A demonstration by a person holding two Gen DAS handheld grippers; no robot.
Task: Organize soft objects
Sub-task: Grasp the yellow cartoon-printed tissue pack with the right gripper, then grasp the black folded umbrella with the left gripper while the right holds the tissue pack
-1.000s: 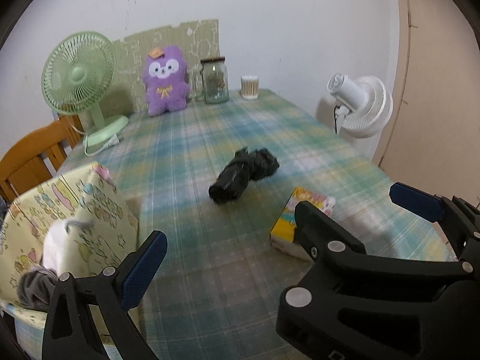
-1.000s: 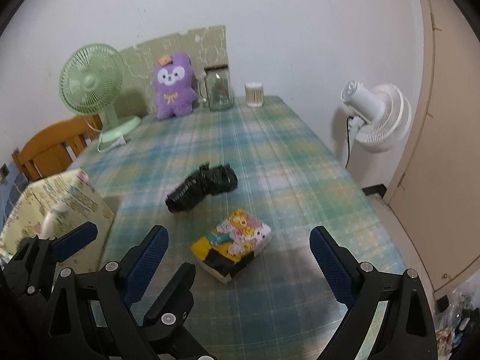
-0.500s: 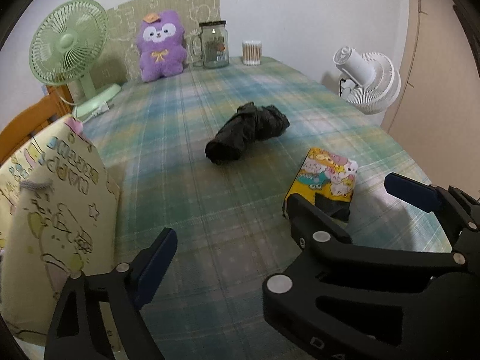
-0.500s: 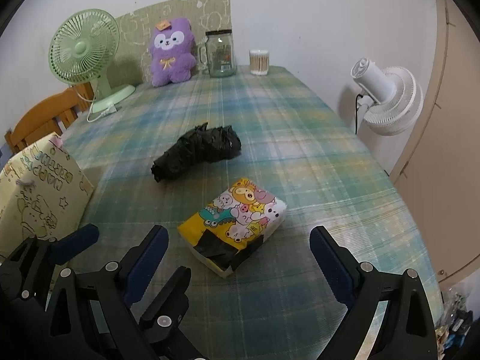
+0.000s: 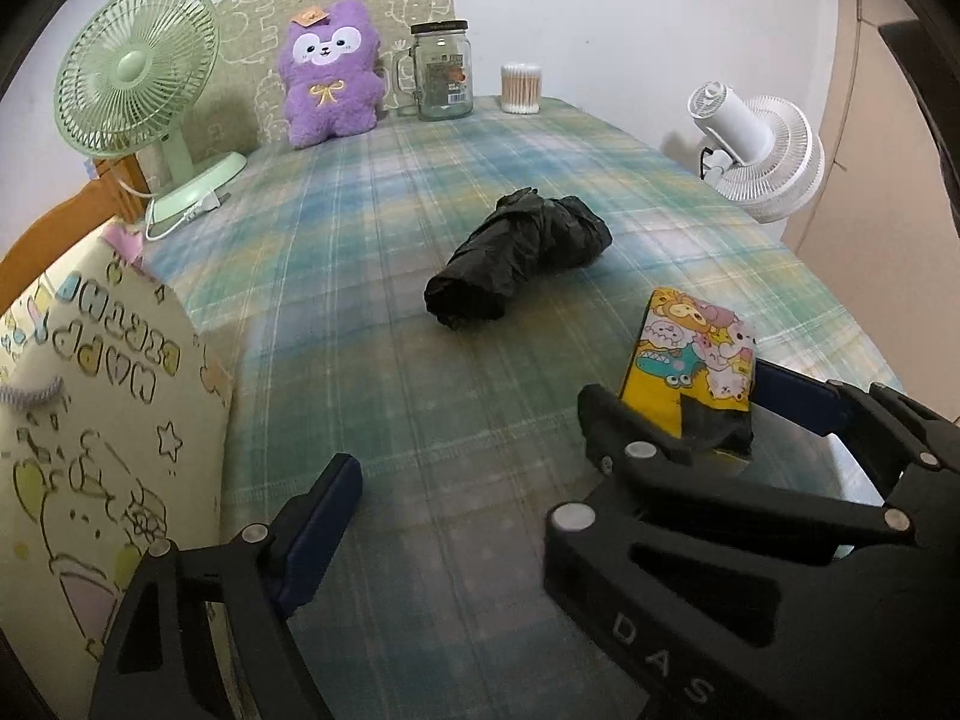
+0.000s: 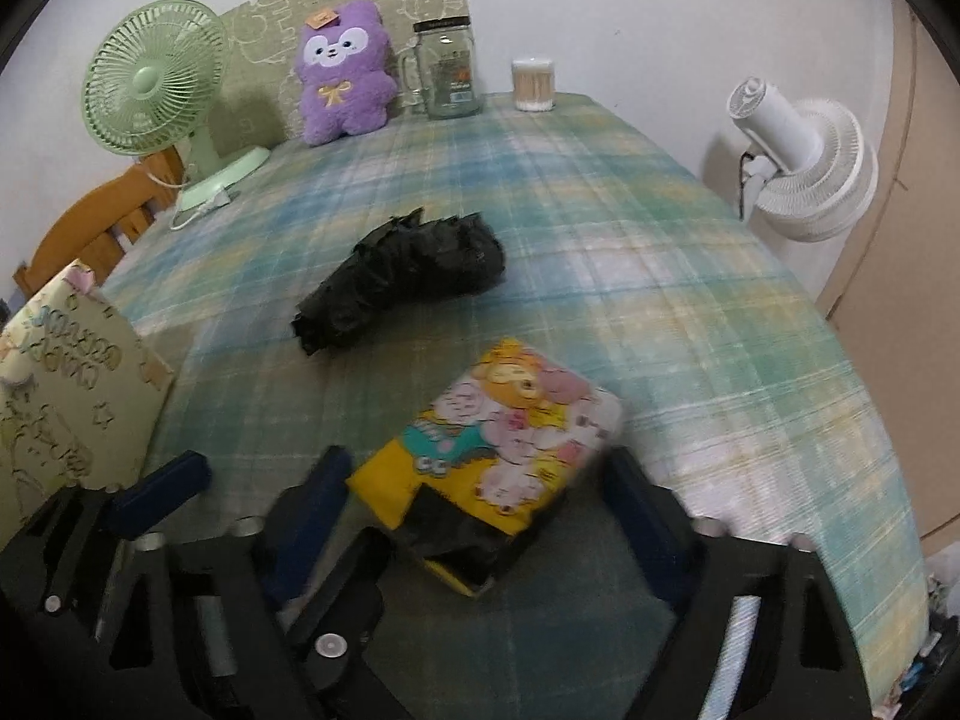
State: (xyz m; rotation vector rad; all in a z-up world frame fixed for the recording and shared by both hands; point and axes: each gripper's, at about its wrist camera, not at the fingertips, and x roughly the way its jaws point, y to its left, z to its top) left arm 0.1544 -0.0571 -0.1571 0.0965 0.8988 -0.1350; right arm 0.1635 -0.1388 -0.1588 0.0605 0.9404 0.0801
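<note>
STEP: you approach the yellow cartoon-printed soft tissue pack (image 6: 498, 450), lower centre of frame on the plaid surface (image 6: 600, 228) | right tongs (image 6: 474, 483) closing, straddling it, not gripping | left tongs (image 5: 474, 474) open, empty | NEXT: lower, pinch its sides.

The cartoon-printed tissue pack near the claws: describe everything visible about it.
The tissue pack is a soft, rectangular packet in glossy yellow wrap printed with cartoon animals: a bear, pink and white creatures, a teal crocodile. Its near end is torn open, with something black and crinkled showing there. It lies flat on the plaid tablecloth, set diagonally, just in front of the black bundle and apart from it. The right claw straddles its near end, jaws just closing; the blur hides any contact.
</note>
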